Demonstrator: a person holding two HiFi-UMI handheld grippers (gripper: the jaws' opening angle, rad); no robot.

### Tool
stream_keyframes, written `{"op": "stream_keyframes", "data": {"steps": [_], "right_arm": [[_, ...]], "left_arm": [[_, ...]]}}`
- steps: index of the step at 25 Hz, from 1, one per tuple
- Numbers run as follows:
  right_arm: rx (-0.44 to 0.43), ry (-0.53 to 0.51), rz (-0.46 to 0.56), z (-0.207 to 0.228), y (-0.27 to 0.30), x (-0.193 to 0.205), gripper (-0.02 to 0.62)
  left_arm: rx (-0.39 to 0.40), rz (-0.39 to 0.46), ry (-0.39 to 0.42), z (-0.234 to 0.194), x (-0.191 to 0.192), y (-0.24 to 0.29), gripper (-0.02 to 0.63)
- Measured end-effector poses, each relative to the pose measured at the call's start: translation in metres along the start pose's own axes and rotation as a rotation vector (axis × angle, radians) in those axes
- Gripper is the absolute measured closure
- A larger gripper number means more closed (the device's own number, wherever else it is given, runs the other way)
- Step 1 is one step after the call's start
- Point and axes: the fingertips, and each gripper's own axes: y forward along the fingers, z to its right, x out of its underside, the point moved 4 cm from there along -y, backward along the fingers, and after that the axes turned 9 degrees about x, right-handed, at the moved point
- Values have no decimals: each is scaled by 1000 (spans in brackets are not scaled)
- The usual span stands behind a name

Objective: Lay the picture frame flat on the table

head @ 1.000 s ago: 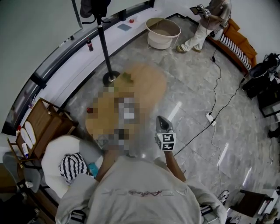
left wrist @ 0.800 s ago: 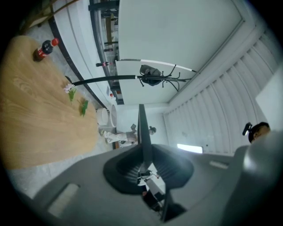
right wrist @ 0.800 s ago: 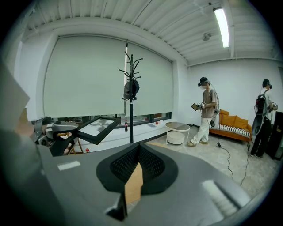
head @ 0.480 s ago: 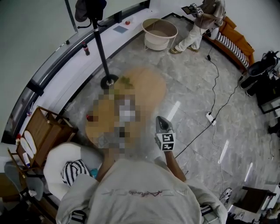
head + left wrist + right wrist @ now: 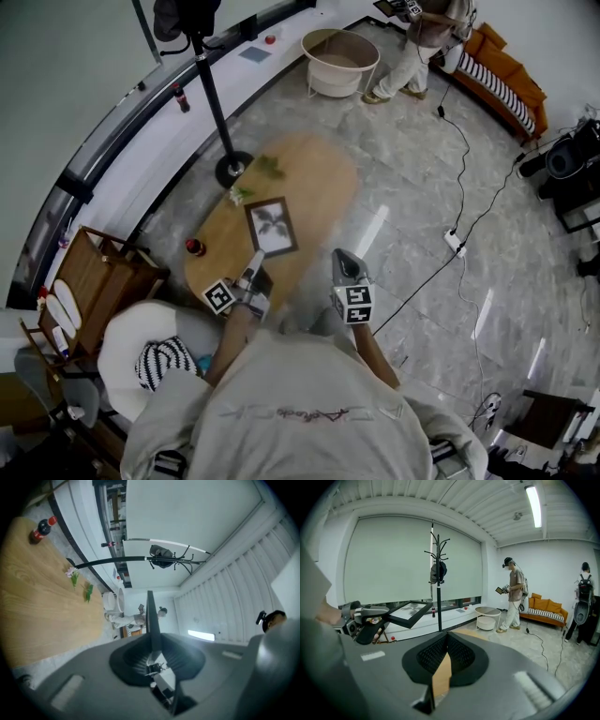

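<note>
Holding claw: the left gripper point(image 5: 256, 262) is clamped on one corner of the picture frame point(image 5: 272, 226). In the left gripper view the frame's thin dark edge stands pinched between the two jaws.
Idle claw: the right gripper point(image 5: 341, 257) has its jaws drawn together to a point with nothing between them. Only a sliver of wood colour shows through the slit. It hangs over the near edge of the table point(image 5: 317, 183), to the right of the frame.
Frame: dark-edged, with a leafy print facing up. In the head view it sits over the middle of the table. The right gripper view shows it raised in the air and tilted, not lying on the wood.
Table: a long oval of light wood on a pale marbled floor, running away from the person.
Bottle: a small red-capped bottle point(image 5: 194, 247) stands upright at the table's left edge, near the left gripper.
Sprigs: green sprigs point(image 5: 270, 167) lie on the table beyond the frame, toward the far end.
Coat stand: the black coat stand point(image 5: 211, 89) has its round base on the floor just off the table's far left edge.
Side table: a round white side table point(image 5: 340, 61) stands well beyond the table's far end.
Bystander: a person point(image 5: 412, 47) stands past that side table, farther still from the table.
Cable: a power strip point(image 5: 453, 242) and its cable lie on the floor well to the table's right.
</note>
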Motion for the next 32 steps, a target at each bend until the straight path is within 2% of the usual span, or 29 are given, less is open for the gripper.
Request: {"op": "stream_keyframes", "data": {"steps": [5,11,19,32], "right_arm": [[-20,2,-31,11,1,11,591],[-76,-13,-23,18,6,3,591],[-115,-33,-28,56,16,-1,591],[-147,-27,-89,90,42,26,591]], "left_arm": [[-10,15,6,-1,8,3,537],[-31,61,14,-1,15,5,537],[-47,90,27,-9,37,28,536],[-90,105,29,-39,48,48,537]]}}
